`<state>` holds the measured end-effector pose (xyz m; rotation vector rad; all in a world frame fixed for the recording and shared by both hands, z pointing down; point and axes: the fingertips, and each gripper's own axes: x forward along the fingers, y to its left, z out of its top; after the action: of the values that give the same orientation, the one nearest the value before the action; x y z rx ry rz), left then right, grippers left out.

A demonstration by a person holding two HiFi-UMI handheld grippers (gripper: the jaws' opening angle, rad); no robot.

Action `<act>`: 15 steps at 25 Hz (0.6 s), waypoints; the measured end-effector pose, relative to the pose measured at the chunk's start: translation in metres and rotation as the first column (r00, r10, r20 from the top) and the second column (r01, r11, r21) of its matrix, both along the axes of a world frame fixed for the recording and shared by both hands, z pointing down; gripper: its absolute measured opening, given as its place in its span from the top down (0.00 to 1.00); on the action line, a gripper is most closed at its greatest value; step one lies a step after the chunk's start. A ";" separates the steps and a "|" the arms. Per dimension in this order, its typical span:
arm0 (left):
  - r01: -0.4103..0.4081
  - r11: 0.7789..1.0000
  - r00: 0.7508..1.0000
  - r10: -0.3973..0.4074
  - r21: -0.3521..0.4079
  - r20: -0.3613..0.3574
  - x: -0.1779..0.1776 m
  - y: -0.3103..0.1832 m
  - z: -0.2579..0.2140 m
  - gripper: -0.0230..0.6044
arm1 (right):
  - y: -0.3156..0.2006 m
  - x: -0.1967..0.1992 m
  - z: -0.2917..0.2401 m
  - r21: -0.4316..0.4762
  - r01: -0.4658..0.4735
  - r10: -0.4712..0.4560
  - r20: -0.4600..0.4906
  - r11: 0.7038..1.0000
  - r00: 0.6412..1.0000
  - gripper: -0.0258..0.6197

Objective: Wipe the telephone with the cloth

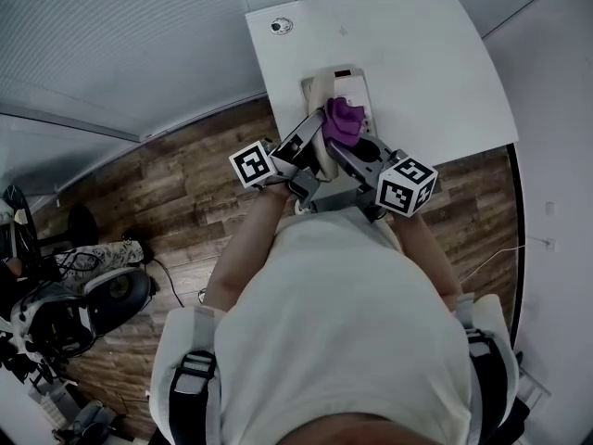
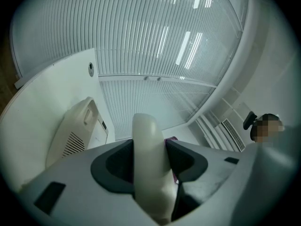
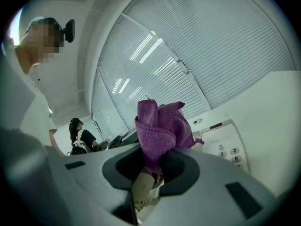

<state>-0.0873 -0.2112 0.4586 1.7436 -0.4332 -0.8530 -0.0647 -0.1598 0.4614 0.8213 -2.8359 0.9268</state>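
The cream handset point(image 2: 146, 140) is pinched between the jaws of the left gripper point(image 2: 149, 163) and held above the telephone base point(image 1: 358, 87). The base is set on the white desk point(image 1: 417, 63), close to its near edge and towards the left corner. A bunched purple cloth point(image 3: 160, 128) is clamped in the right gripper point(image 3: 153, 166), just beside the handset and over the base.
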 end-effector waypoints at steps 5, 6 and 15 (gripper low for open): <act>0.018 1.000 1.000 -0.018 -0.008 0.004 -0.003 -0.003 0.023 0.60 | 0.005 0.001 0.025 -0.020 0.064 -0.063 0.012 0.998 0.998 0.82; 0.020 1.000 1.000 -0.020 -0.007 0.006 -0.002 -0.003 0.025 0.60 | 0.006 0.002 0.026 -0.022 0.072 -0.072 0.011 0.997 0.997 0.82; 0.024 1.000 1.000 -0.024 0.000 0.012 -0.002 0.000 0.009 0.60 | 0.016 0.007 0.011 -0.002 0.110 -0.110 -0.030 0.994 0.994 0.82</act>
<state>-0.0891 -0.2112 0.4674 1.7473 -0.4633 -0.8597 -0.0575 -0.1437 0.4720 0.6659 -2.8222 0.8927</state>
